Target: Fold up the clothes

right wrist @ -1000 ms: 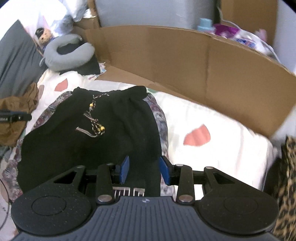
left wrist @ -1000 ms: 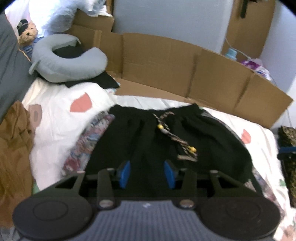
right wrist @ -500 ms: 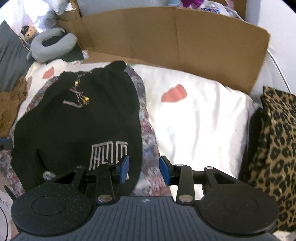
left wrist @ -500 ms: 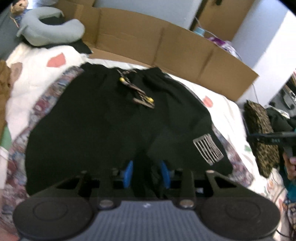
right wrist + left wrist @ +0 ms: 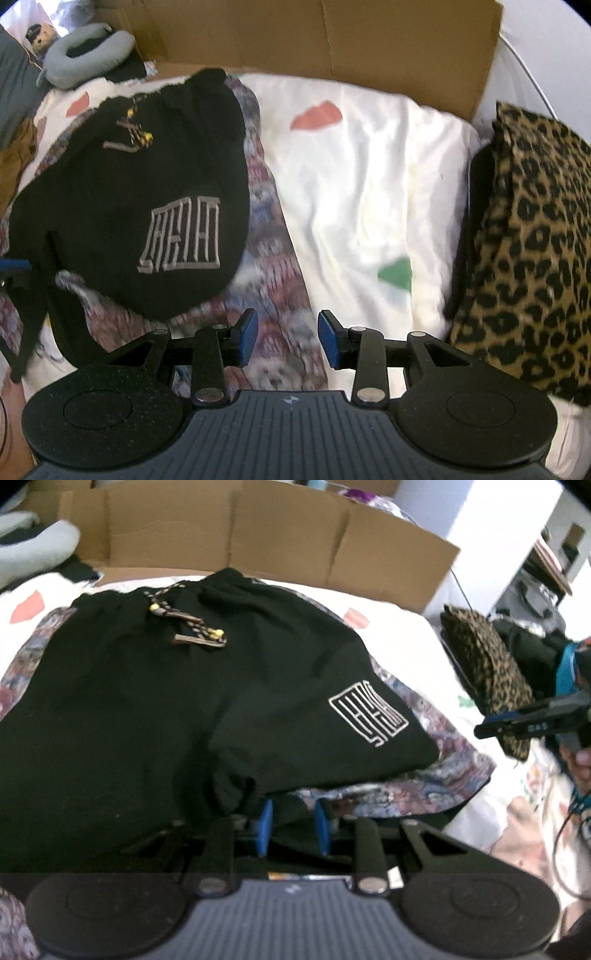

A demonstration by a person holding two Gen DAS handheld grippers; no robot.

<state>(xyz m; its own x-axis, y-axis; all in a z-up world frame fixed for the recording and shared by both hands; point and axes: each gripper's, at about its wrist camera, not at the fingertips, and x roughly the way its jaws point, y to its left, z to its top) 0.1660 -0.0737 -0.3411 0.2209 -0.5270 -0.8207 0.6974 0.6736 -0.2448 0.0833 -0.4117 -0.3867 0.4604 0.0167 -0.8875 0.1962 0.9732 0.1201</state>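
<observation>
Closing now on the left gripper point(image 5: 291, 827), blue pads narrowing at lower centre of the left wrist view, with dark cloth from the hem of the black shorts point(image 5: 184, 709) lying between them but not yet clearly pinched. Standing apart and empty on the right gripper point(image 5: 288, 338), low in the right wrist view, over the patterned garment point(image 5: 284, 295) that lies under the shorts, just beside the hem near the white logo point(image 5: 181, 236). Probably the start of a fold: taking the bottom edge at two points. Best done by catching only the black hem, not the patterned layer beneath, and by matching both grips before lifting so the hem rises evenly toward the waistband and its drawstring point(image 5: 188, 627) at upper centre. Worth shifting the right pads leftward in frame onto the black fabric first. Spread across the middle and left of both views, the shorts, flat on the white bedsheet point(image 5: 369, 184). Further out: a cardboard wall point(image 5: 332, 40) along the top, a leopard-print cushion point(image 5: 535, 240) at right, a grey neck pillow point(image 5: 85, 51) upper left. Nothing blocking the fold path; only the under-layer risks coming along.
</observation>
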